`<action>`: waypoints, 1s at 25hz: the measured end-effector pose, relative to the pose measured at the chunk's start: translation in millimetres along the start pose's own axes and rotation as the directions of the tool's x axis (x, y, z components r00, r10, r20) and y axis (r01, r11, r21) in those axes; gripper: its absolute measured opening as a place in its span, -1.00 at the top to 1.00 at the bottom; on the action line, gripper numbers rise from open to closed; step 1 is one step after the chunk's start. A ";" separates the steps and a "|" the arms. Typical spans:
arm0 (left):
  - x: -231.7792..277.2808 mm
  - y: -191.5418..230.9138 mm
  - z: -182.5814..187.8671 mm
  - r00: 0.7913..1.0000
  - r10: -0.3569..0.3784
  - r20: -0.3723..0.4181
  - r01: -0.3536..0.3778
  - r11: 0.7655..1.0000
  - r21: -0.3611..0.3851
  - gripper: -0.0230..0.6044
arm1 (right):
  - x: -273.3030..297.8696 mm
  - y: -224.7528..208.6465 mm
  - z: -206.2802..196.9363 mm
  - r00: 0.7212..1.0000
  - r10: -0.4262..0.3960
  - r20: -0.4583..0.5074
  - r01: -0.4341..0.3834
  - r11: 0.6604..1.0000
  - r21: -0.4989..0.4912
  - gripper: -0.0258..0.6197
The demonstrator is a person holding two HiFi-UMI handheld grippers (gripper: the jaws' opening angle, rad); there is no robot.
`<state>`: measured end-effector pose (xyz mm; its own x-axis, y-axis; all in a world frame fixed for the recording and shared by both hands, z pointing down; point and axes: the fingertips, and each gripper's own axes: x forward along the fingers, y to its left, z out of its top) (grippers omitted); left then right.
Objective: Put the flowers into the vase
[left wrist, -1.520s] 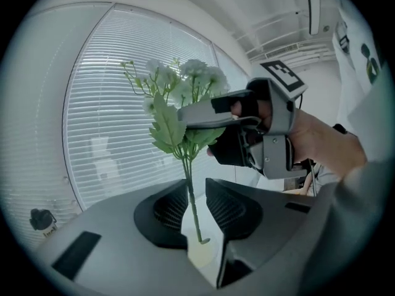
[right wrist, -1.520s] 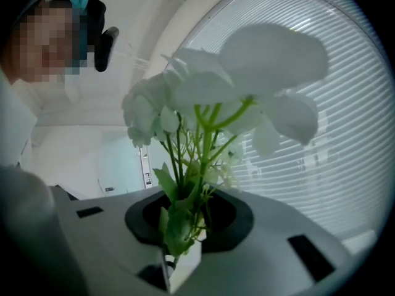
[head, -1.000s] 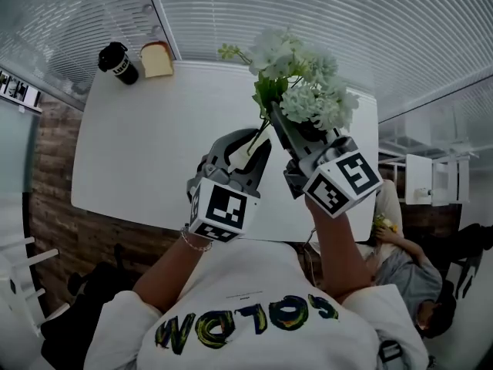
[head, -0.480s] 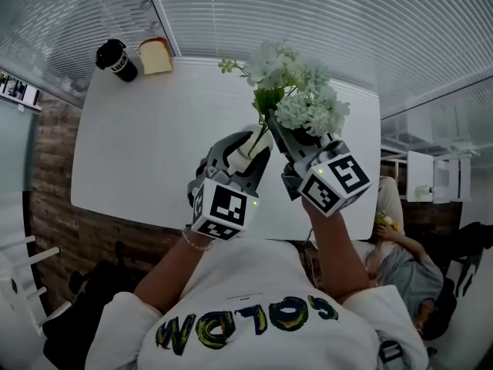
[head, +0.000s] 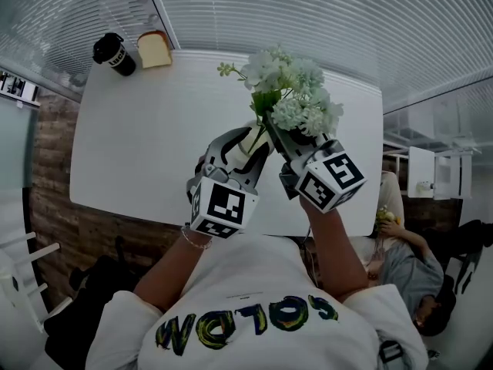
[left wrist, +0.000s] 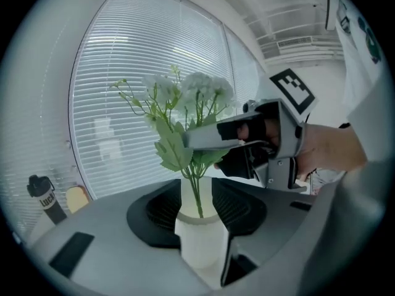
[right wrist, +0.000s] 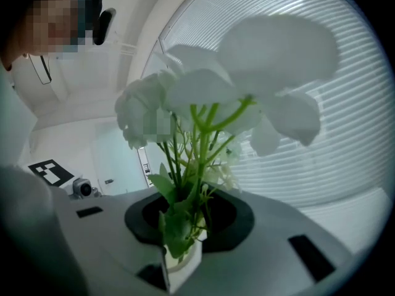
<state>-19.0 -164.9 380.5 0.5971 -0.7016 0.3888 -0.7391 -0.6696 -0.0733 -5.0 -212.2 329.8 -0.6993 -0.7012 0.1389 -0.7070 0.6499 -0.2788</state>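
Your left gripper (head: 248,140): 2 jaws spread wide on either side of the white vase (left wrist: 199,239), which stands upright between them. A dark gap shows along the vase's right side, so the pads do not read as pressing.

Your right gripper (head: 281,133): jaws drawn close, pinching the green stems of the flowers (head: 293,91) just above the vase mouth. The stems run down into the mouth (lower ends are inside the neck). The white blooms and leaves stand above both grippers.

The vase is over the near middle of the white table (head: 139,129); no view shows whether its base touches the top.

Far left corner of the table: 1 black cup (head: 114,52) with 1 slice of bread (head: 154,48) just beside it, well apart from your hands. Window blinds (left wrist: 123,103) are behind.
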 end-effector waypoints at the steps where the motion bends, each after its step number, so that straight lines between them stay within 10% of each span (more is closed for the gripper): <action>1: -0.3 1.2 0.8 1.000 0.001 0.001 -0.001 1.000 -0.002 0.39 | 0.2 0.0 0.6 1.000 0.001 0.002 -0.001 1.000 0.003 0.62; 25: 1.9 3.5 -4.0 1.000 0.014 0.010 -0.013 1.000 -0.018 0.43 | -5.5 12.2 -25.4 0.998 0.048 -0.047 -0.048 0.999 0.002 0.40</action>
<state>-21.7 -167.6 384.6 0.5899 -0.7130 0.3790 -0.7526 -0.6555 -0.0618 -12.4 -193.0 349.8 -0.7366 -0.6546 0.1701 -0.6726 0.6822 -0.2868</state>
